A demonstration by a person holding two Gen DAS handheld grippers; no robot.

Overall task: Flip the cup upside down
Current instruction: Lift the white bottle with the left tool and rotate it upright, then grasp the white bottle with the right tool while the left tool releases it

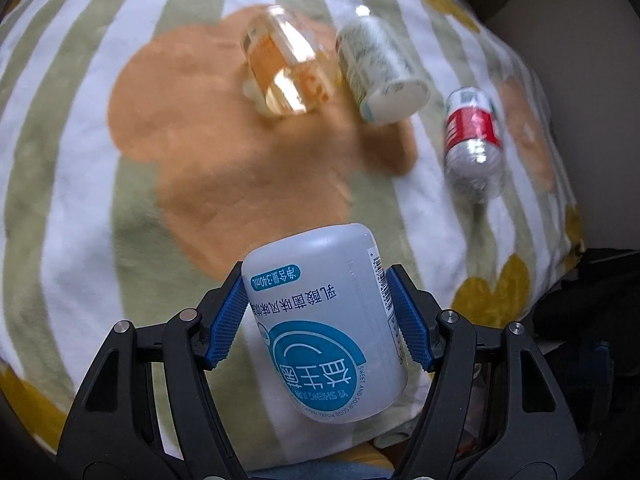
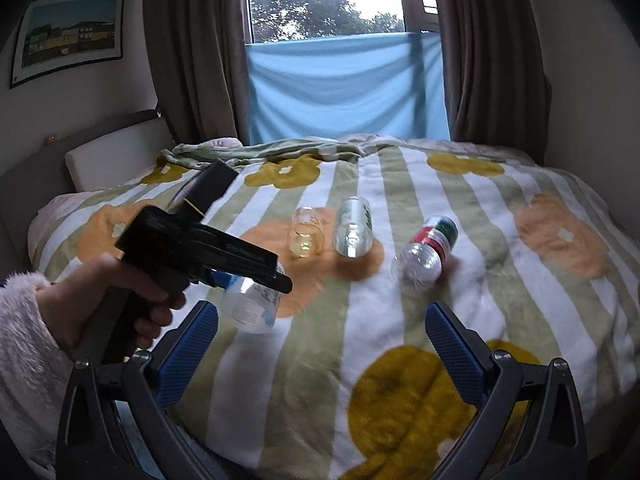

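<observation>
In the left wrist view, the left claw (image 1: pixel 320 320) squeezes a white cup (image 1: pixel 324 320) between its two blue pads (image 1: pixel 226 320), one pad on each side. The cup has blue writing on it, and the writing looks upside down. The cup is held up over the bed (image 1: pixel 80 160), which has a striped blanket with big flowers. Farther out from the claw lie three more: a clear orange cup (image 1: pixel 286 64), a white cup with green print (image 1: pixel 378 66) just beside it, and off to the right a clear cup with a red band (image 1: pixel 474 140). In the right wrist view, the right claw (image 2: pixel 320 350) is wide open with nothing in it. Ahead and to its left, a hand (image 2: pixel 104 304) in a fluffy sleeve (image 2: pixel 24 340) holds the left claw with the white cup above the blanket. The three other cups lie farther ahead on the bed.
</observation>
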